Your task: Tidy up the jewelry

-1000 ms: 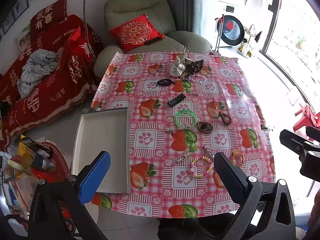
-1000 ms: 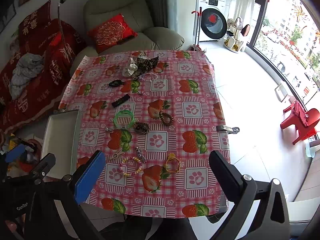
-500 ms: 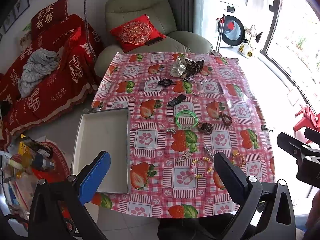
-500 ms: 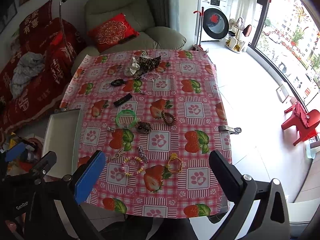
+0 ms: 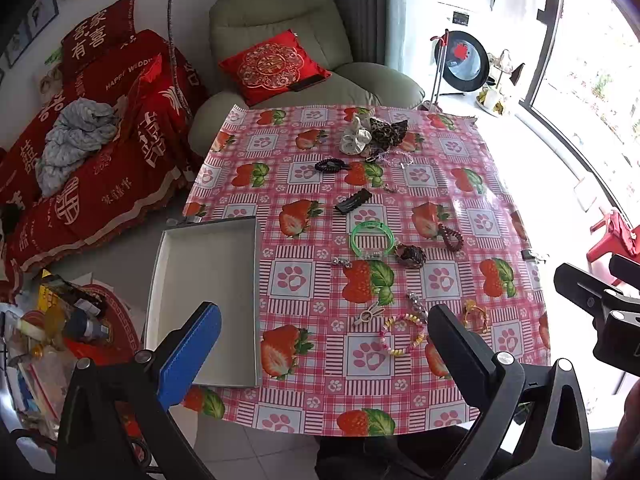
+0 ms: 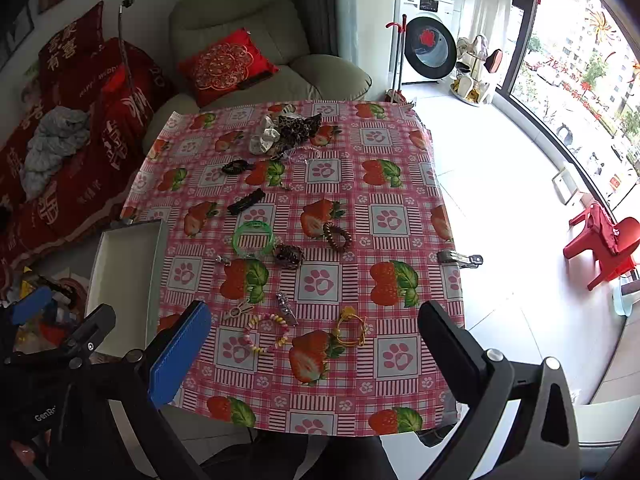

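Tools were both hovering above the near edge of the counter (image 5: 460,152), tipped down toward it. Left tool (image 5: 324,336) was spread wide with nothing in it, right tool (image 6: 314,332) same deal, fingers wide apart and empty. Jewelry was scattered out ahead of them: a pastel bead bracelet (image 6: 266,332) right between the right tool's fingers and close in front, a yellow bracelet (image 6: 351,330) just beside it, and a green bangle (image 5: 372,237) farther ahead near a brown bead bracelet (image 6: 338,236). White tray (image 5: 208,280) sat ahead-left of the left tool, hanging over the counter's left edge. Scrunchies (image 5: 372,134) were piled way out at the far end. Nothing blocked either tool.
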